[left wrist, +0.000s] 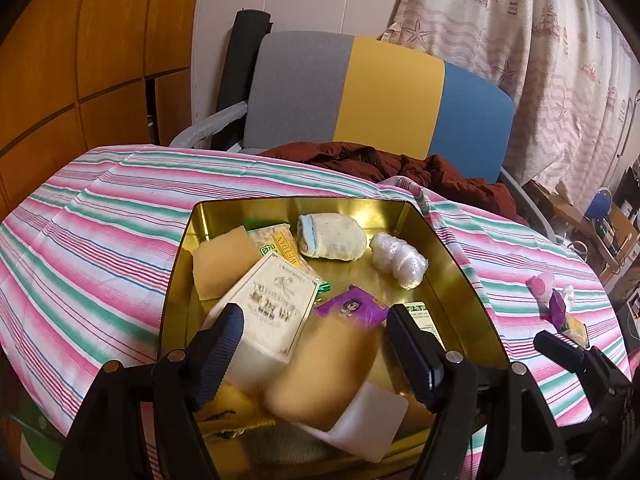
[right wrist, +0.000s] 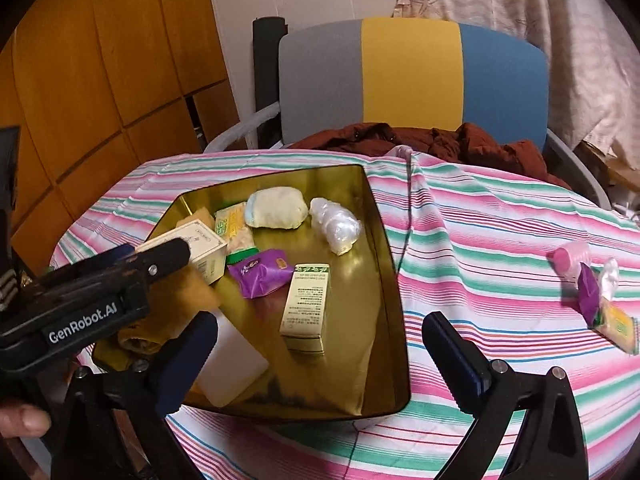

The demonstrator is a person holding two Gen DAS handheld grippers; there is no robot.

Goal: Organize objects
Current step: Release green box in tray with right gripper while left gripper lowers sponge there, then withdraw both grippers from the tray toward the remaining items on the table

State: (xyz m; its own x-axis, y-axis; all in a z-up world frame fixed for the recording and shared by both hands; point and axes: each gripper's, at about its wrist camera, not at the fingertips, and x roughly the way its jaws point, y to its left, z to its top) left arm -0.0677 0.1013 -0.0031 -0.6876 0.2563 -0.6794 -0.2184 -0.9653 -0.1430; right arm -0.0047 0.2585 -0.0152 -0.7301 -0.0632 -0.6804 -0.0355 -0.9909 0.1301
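A gold tin tray (left wrist: 460,264) sits on the striped tablecloth (left wrist: 100,240) and holds several items. Among them are a cream printed box (left wrist: 276,304), a purple packet (left wrist: 352,308), a pale rolled cloth (left wrist: 332,238) and a clear plastic bundle (left wrist: 398,260). My left gripper (left wrist: 318,344) hangs open over the tray's near end. A blurred tan block (left wrist: 324,372) lies between and below its fingers, over a white block (left wrist: 368,424). My right gripper (right wrist: 320,360) is open over the tray's near right corner (right wrist: 400,380), with nothing in it. A green-and-white box (right wrist: 306,304) lies in the tray ahead of it.
To the right on the cloth lie a pink-capped bottle (right wrist: 572,258), a purple packet (right wrist: 588,292) and a yellow packet (right wrist: 618,326). Behind the table stands a grey, yellow and blue chair (right wrist: 412,76) with a rust-brown jacket (right wrist: 440,140). Wooden cabinets (right wrist: 100,80) stand at left.
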